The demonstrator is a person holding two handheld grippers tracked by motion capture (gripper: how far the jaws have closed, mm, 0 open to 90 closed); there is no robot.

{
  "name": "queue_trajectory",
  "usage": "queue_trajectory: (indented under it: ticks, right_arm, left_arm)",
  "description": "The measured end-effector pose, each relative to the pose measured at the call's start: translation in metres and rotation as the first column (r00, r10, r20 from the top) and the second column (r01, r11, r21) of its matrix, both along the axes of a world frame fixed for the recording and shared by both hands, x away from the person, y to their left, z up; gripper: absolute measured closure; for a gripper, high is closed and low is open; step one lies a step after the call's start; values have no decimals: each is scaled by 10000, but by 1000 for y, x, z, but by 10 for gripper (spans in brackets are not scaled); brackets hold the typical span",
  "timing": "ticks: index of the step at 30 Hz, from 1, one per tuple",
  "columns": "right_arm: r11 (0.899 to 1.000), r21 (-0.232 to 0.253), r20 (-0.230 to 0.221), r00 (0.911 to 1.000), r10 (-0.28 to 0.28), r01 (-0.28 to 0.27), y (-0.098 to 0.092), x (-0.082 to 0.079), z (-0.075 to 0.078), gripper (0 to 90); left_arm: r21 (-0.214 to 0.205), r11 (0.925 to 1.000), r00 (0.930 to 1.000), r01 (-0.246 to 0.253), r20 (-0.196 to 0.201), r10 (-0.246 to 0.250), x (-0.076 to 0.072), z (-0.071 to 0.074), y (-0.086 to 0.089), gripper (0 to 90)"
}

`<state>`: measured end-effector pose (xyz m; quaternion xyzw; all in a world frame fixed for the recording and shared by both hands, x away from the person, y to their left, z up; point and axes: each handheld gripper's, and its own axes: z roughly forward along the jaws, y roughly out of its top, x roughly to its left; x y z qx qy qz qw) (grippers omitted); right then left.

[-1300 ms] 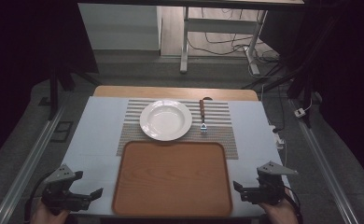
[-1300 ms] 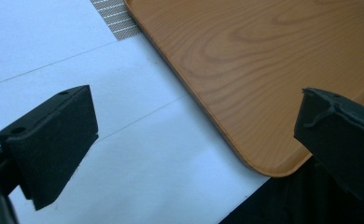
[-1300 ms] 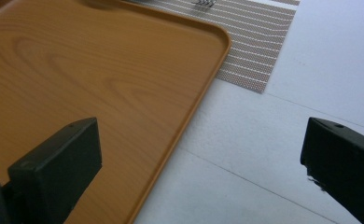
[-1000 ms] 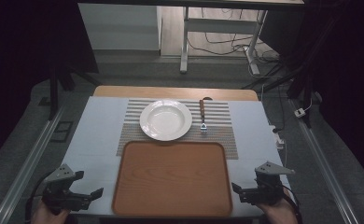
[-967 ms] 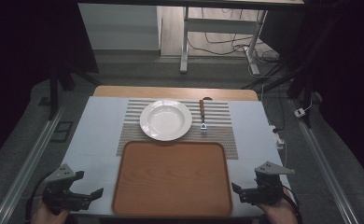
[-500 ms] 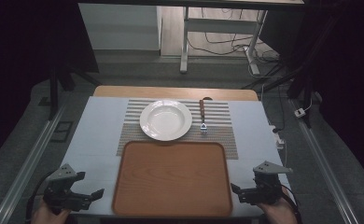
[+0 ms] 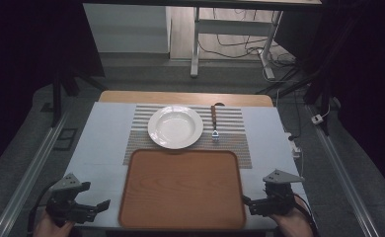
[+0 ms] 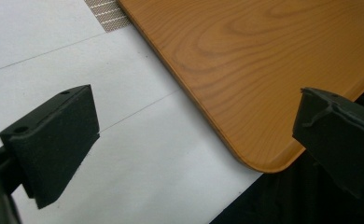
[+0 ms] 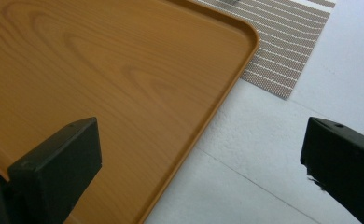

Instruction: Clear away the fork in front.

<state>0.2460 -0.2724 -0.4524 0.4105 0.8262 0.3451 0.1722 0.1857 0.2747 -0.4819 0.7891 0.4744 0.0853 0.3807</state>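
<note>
Nothing moved yet: wooden tray [image 7: 182,189] lies empty at the desk's [image 7: 101,143] near edge, untouched, left claw [image 7: 103,204] and right claw [image 7: 245,200] both wide open flanking its near corners.

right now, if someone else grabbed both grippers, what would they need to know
Left gripper: open, holding nothing, at the near left corner of the wooden tray.
Right gripper: open, holding nothing, at the tray's near right edge, jaws pointing toward it.
Tray: lies flat at the near side of the table, nothing on it, its far edge over the striped placemat.
White plate and fork: on the placemat beyond the tray, side by side, untouched.
Done: nothing gripped yet.
Left: probably close on the tray's sides, but the goal is a guess.
</note>
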Motion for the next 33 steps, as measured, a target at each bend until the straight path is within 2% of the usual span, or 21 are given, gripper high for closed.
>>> queue_trajectory:
  ticks: [2, 12, 24, 28, 33]
  right_arm:
    - [10000, -80, -3, 10000, 58, -58, 1, 1, 0, 0]
    - [9996, 197, -75, 9998, 187, -186, 5, 8, 3, 0]
    - [9994, 105, -125, 9994, 325, -323, 12, 19, 2, 0]
    - [9973, -418, -40, 9981, 608, -609, 21, 21, 0, 0]
    - [9896, -862, -250, 9932, 1134, -1151, 31, 24, -4, 17]
  left_arm:
    - [1, 10000, 10000, 5, -4, -5, 0, 0, 0, 2]
    - [1, 10000, 10000, -23, -63, 23, 0, 0, 0, 3]
    - [26, 10000, 10000, -27, -85, 27, 1, 0, -1, 3]
    - [37, 10000, 10000, -13, -98, 13, 1, 0, -1, 4]
    - [49, 10000, 9999, -21, -123, 21, 2, -1, -1, 4]
